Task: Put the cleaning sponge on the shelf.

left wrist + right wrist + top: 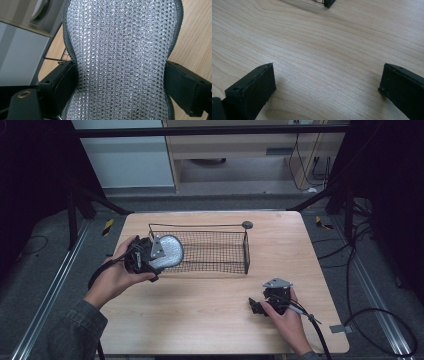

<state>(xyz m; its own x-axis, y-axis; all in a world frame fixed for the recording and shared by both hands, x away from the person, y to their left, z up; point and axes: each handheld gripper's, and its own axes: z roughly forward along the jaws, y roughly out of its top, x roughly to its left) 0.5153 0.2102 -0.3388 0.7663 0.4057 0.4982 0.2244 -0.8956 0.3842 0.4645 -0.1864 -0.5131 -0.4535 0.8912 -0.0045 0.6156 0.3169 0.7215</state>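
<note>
Left tool (150, 255) pinches a silver sparkly pad (122, 60) by its narrow waist, jaws on both dark-edged sides, so it hangs flat-faced and steady. It's held at the left end of the wire basket (220, 251), likely for dropping in or just lifted out; can't tell which. Basket looks empty, mesh bare. Right tool (267, 302) rests low on the bench (200, 310), jaws spread, nothing between them, well apart from the basket, probably parked.

Left gripper (161, 254) fingers (62, 86) clamped on something, right gripper (327, 92) fingers wide apart, low
</note>
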